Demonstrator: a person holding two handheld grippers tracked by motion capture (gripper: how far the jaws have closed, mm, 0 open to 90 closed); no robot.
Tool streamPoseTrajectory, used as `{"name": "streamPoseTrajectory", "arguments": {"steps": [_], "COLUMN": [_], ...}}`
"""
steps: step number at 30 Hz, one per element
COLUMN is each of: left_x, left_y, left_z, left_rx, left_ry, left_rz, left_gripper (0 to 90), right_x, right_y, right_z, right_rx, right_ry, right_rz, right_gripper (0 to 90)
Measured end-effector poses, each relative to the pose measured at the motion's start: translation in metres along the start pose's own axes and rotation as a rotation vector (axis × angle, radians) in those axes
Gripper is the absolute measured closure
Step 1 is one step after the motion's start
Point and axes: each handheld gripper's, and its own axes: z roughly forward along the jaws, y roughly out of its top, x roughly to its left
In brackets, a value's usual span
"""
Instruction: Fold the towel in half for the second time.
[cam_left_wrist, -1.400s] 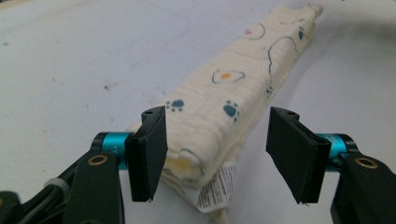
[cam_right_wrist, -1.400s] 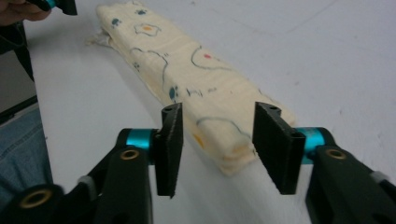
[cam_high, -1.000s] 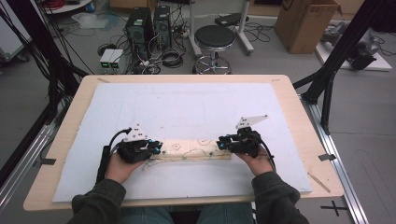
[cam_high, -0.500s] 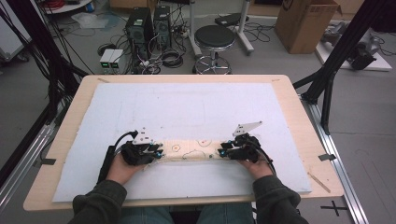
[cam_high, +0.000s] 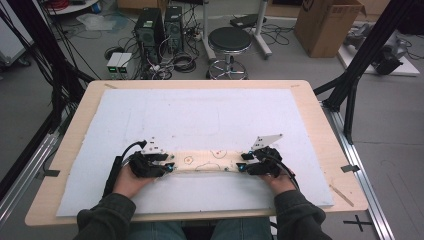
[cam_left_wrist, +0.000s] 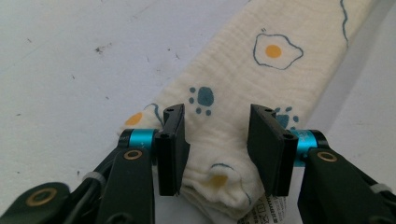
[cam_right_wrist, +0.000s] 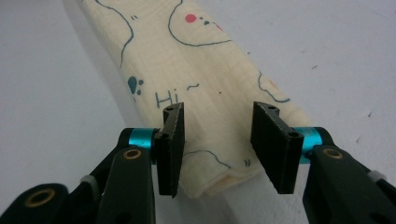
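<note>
A cream cloth (cam_high: 207, 161) printed with fried eggs and paw marks lies folded into a long strip on the white mat. My left gripper (cam_high: 169, 164) is at its left end and my right gripper (cam_high: 242, 163) at its right end. In the left gripper view the jaws of the left gripper (cam_left_wrist: 217, 140) stand apart over the rumpled end of the cloth (cam_left_wrist: 233, 84); they have just been opening and the pads do not press it. The right gripper (cam_right_wrist: 219, 140) likewise has just been opening, with the folded cloth (cam_right_wrist: 187, 70) end lying loose between its jaws.
The white mat (cam_high: 200, 115) covers most of the wooden table (cam_high: 320, 120). A small care label (cam_left_wrist: 275, 205) sticks out at the cloth's left end. Past the far edge stand a stool (cam_high: 229, 42), computer towers (cam_high: 160, 27) and a cardboard box (cam_high: 327, 22).
Both grippers' jaws have spread apart and let go of the cloth ends. The strip now lies flat on the mat. The hands have stayed nearly in place.
</note>
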Motion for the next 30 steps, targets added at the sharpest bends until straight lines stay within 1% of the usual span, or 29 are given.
{"name": "streamPoseTrajectory", "arguments": {"steps": [1,2,5,7,8,11,13,16,19,21,22,23,24,25,26,28,30], "left_x": [0.001,0.002,0.000,0.001,0.001,0.001,0.001,0.000,-0.001,-0.001,-0.001,-0.002,-0.001,0.000,0.000,0.002,0.005], "left_y": [-0.002,-0.002,-0.002,-0.002,-0.002,-0.002,-0.003,-0.003,-0.002,-0.001,-0.001,0.000,0.001,0.003,0.004,0.005,0.005], "left_z": [0.000,-0.001,0.000,-0.001,0.000,0.000,0.000,0.000,0.000,-0.002,-0.004,-0.007,-0.010,-0.013,-0.015,-0.019,-0.021], "left_rx": [-0.011,-0.005,-0.008,-0.003,-0.007,-0.011,-0.008,-0.013,-0.012,-0.011,-0.017,-0.042,-0.052,-0.070,-0.090,-0.112,-0.118], "left_ry": [-0.005,-0.006,0.004,0.000,-0.002,-0.001,0.000,0.002,0.010,0.006,0.000,-0.008,-0.016,-0.024,-0.020,-0.012,0.003], "left_rz": [-0.012,-0.012,-0.002,-0.001,-0.007,0.000,0.007,0.002,0.011,0.012,0.008,-0.005,-0.007,-0.013,-0.018,-0.022,-0.036], "left_gripper": [56.3,56.4,56.3,56.3,56.3,56.4,56.4,56.4,56.2,55.1,52.6,50.9,49.8,49.0,47.9,47.1,45.4], "right_x": [0.000,0.001,0.003,0.003,0.003,0.004,0.003,0.004,0.004,0.005,0.006,0.006,0.006,0.005,0.005,0.003,0.000], "right_y": [0.000,0.000,-0.001,-0.002,-0.002,-0.004,-0.005,-0.006,-0.007,-0.006,-0.006,-0.005,-0.003,-0.002,0.001,0.005,0.010], "right_z": [0.000,0.000,0.001,0.001,0.001,0.001,0.001,0.001,0.001,0.001,0.000,0.000,-0.002,-0.003,-0.005,-0.009,-0.011], "right_rx": [0.002,0.002,0.003,0.002,0.000,-0.005,-0.013,-0.013,-0.021,-0.025,-0.026,-0.033,-0.046,-0.061,-0.079,-0.120,-0.139], "right_ry": [-0.002,-0.004,-0.015,-0.018,-0.019,-0.020,-0.025,-0.024,-0.029,-0.025,-0.023,-0.013,-0.001,0.006,0.006,0.013,0.008], "right_rz": [-0.008,-0.014,-0.032,-0.043,-0.045,-0.054,-0.069,-0.064,-0.066,-0.049,-0.048,-0.036,-0.018,-0.014,-0.013,0.001,0.015], "right_gripper": [53.3,53.0,52.3,52.2,52.2,52.2,52.2,52.2,52.0,50.3,48.6,46.9,45.4,45.0,44.7,44.2,44.3]}}
